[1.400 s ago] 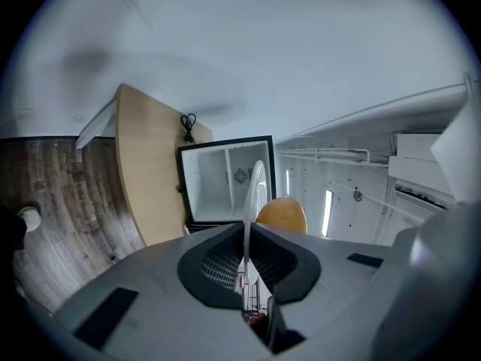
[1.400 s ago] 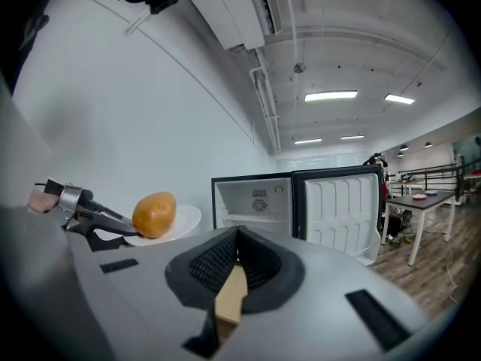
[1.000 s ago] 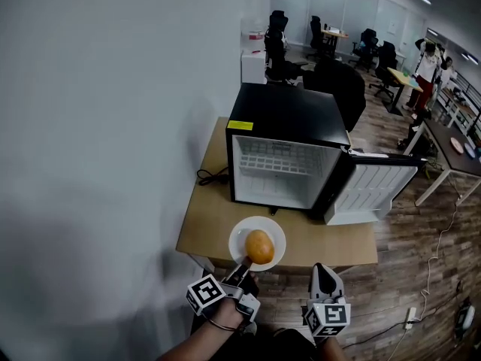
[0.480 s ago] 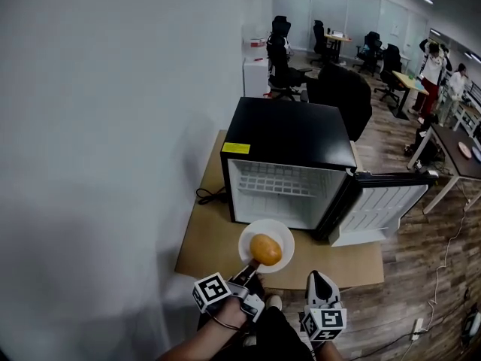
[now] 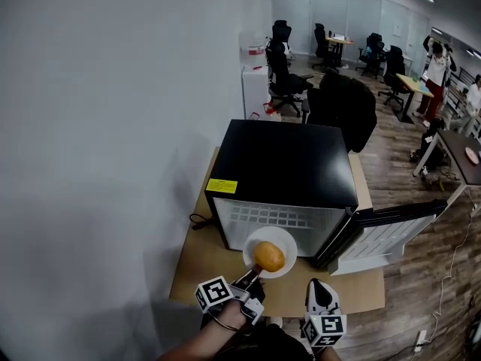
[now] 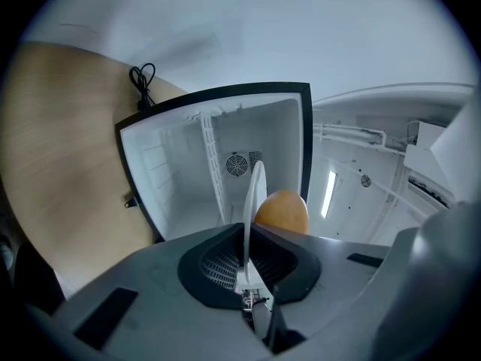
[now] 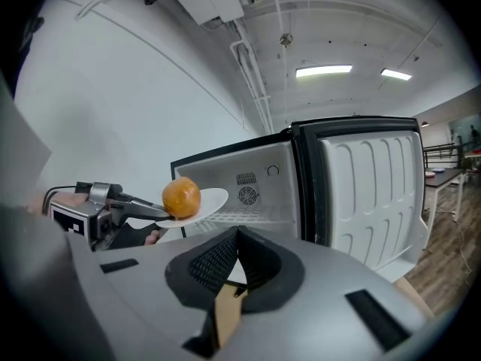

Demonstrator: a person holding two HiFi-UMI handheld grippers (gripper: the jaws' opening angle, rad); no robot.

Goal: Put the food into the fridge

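A round orange food [image 5: 269, 256] lies on a white plate [image 5: 282, 241]. My left gripper [image 5: 252, 275] is shut on the plate's near rim and holds it level in front of the black fridge's [image 5: 282, 164] open white inside [image 5: 274, 222]. In the left gripper view the plate [image 6: 256, 190] stands edge-on between the pads, with the food [image 6: 282, 211] to its right and the fridge's back wall fan [image 6: 237, 165] behind. My right gripper [image 5: 322, 286] hangs to the right, shut and empty. In the right gripper view it [image 7: 237, 235] faces the plate [image 7: 207, 201] and the food [image 7: 181, 196].
The fridge door [image 5: 391, 235] stands open to the right. The fridge sits on a wooden table [image 5: 197, 258] against a white wall; a black cable [image 5: 197, 220] lies at its left. Office chairs [image 5: 282, 74], desks and people [image 5: 436, 66] are far behind.
The plate with the food has moved forward from over the table's near edge to right in front of the fridge's opening. The head view has come closer, over the fridge.
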